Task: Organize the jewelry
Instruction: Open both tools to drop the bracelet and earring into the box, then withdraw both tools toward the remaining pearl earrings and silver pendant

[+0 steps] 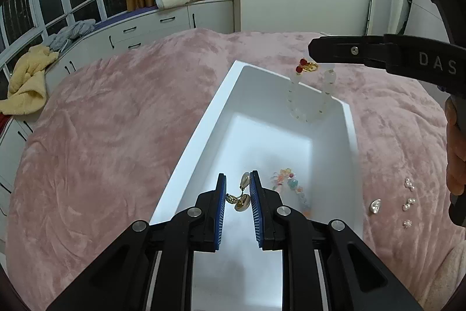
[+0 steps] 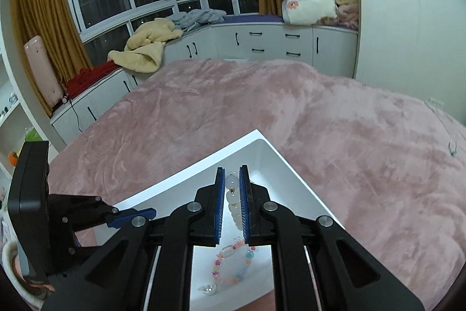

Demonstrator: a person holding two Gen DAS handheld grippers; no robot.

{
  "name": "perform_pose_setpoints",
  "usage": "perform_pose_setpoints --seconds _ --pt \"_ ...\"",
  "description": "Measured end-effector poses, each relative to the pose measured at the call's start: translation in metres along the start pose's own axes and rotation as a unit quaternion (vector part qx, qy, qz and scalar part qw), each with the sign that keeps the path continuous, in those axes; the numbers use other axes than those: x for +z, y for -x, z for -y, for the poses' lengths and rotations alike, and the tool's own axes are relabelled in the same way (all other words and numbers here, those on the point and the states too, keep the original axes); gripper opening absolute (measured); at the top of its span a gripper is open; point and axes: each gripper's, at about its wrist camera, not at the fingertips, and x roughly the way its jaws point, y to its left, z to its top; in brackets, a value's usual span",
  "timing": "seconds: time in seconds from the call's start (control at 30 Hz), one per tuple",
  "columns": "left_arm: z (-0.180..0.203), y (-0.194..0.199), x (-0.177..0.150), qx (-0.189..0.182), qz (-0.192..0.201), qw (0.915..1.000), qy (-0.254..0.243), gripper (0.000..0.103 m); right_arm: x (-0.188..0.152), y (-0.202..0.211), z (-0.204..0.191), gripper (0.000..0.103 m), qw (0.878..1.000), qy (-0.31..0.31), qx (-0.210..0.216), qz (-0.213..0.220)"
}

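While the left gripper hangs parted over gold earrings at the white tray's near end, the right gripper clamps a pale bead bracelet dangling lengthwise above its far end.

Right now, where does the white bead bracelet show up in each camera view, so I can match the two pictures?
Left wrist view: the white bracelet hangs upper right of centre from the right gripper, over the tray's far end.
Right wrist view: the bracelet is low centre, between that gripper's blue fingers.
Shared landmark: the white tray holding the colourful bracelet.
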Motion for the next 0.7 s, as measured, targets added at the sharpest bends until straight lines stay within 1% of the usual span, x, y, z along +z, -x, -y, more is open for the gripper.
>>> perform_pose_setpoints --seconds 0.17,0.27,0.33,0.37,0.4,0.43,0.47,0.5,0.53,0.57,0.63,0.7 --pt "-0.005 -0.012 -0.005 0.005 -0.009 0.9999 0.009 0.022 -0.007 -0.020 -0.001 0.011 1.000 0.005 -0.003 -0.016" --pt "-0.005 -0.018 -0.009 0.009 -0.014 0.9998 0.007 0.024 -0.013 -0.029 -0.002 0.013 0.999 0.017 -0.008 -0.028" --pt "-0.005 -0.019 -0.010 0.016 -0.009 0.9998 0.005 0.043 -0.017 -0.032 -0.001 0.013 0.999 0.016 -0.013 -0.030" --pt "-0.004 -0.019 -0.011 0.012 -0.006 0.9999 0.004 0.045 -0.018 -0.032 0.001 0.013 0.999 0.013 -0.010 -0.031" --pt "-0.003 -0.019 -0.012 0.013 -0.005 0.9999 0.002 0.047 -0.019 -0.033 0.002 0.018 0.999 0.011 -0.012 -0.031" --pt "-0.002 -0.019 -0.012 0.015 -0.004 0.9999 -0.001 0.049 -0.019 -0.032 0.003 0.031 0.999 0.012 -0.016 -0.029" --pt "0.000 -0.018 -0.012 0.016 -0.002 0.9999 -0.004 0.049 -0.019 -0.030 0.003 0.039 0.999 0.013 -0.020 -0.023" --pt "0.001 -0.016 -0.012 0.016 0.002 0.9998 -0.006 0.052 -0.020 -0.027 0.003 0.051 0.999 0.015 -0.023 -0.016" --pt "0.001 -0.014 -0.012 0.016 0.005 0.9998 -0.006 0.056 -0.020 -0.023 0.004 0.053 1.000 0.017 -0.023 -0.010" --pt "0.001 -0.012 -0.012 0.015 0.008 0.9998 -0.004 0.058 -0.020 -0.019 0.005 0.053 1.000 0.016 -0.021 -0.007" --pt "0.002 -0.006 -0.011 0.016 0.019 0.9997 0.003 0.065 -0.020 -0.012 0.007 0.053 1.000 0.016 -0.018 -0.001" --pt "0.001 0.000 -0.010 0.011 0.027 0.9995 0.010 0.067 -0.019 -0.003 0.010 0.055 1.000 0.020 -0.020 0.007"
